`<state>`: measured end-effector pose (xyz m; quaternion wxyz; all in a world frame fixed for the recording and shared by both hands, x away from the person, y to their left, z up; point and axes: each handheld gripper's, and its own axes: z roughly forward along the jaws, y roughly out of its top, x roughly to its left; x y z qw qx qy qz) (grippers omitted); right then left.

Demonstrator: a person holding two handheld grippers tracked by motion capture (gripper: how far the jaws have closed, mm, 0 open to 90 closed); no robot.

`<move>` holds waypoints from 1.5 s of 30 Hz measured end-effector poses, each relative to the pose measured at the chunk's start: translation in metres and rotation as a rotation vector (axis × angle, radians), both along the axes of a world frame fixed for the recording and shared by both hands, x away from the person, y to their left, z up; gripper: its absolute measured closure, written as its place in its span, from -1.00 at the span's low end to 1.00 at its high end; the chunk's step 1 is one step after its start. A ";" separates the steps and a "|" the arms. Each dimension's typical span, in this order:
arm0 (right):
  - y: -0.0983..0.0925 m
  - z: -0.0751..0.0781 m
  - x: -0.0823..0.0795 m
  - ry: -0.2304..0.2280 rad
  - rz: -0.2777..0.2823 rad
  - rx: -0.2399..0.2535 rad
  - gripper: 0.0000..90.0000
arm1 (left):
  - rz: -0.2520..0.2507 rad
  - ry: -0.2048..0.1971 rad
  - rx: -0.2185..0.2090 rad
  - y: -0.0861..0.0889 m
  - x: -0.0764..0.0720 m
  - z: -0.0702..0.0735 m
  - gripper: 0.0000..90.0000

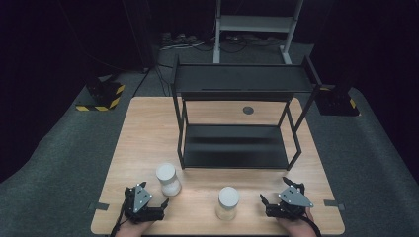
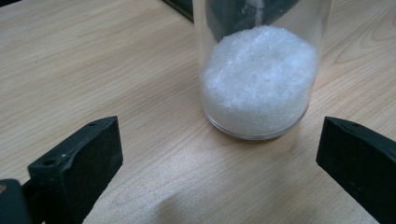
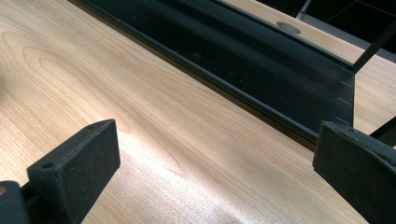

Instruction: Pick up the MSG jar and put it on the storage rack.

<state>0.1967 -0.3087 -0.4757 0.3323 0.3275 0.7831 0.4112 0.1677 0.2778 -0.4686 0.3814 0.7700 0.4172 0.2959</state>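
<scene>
From the high view, we saw the left jar (image 1: 168, 178) standing on the tabletop (image 1: 148, 133) just beside the left tool (image 1: 157, 206), ahead of it and slightly to its right. A second jar (image 1: 228, 202) stood between the two tools, well apart from the right tool (image 1: 269, 203). Both jars were clear glass with white lids and white grains inside.

In the left gripper view, we saw the left jar (image 2: 261, 70) upright, just beyond the left tool (image 2: 219, 158), whose jaws were spread wide and touched nothing.

In the right gripper view, the right tool (image 3: 217, 158) was likewise wide apart and empty, facing bare tabletop (image 3: 154, 116) and the black rack (image 3: 261, 60).
</scene>
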 end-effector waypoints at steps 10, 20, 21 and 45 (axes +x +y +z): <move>0.001 0.000 0.000 0.005 -0.011 0.004 -1.00 | 0.006 -0.003 -0.010 0.002 0.000 -0.001 -0.98; -0.003 0.001 0.002 0.018 -0.013 0.026 -1.00 | 0.047 0.002 -0.077 0.008 -0.001 -0.003 -0.98; -0.003 0.001 0.002 0.020 -0.015 0.027 -1.00 | 0.048 0.000 -0.085 0.010 -0.002 -0.003 -0.98; -0.004 0.000 0.002 0.017 -0.022 0.042 -1.00 | 0.028 -0.117 -0.193 0.020 -0.024 0.014 -0.99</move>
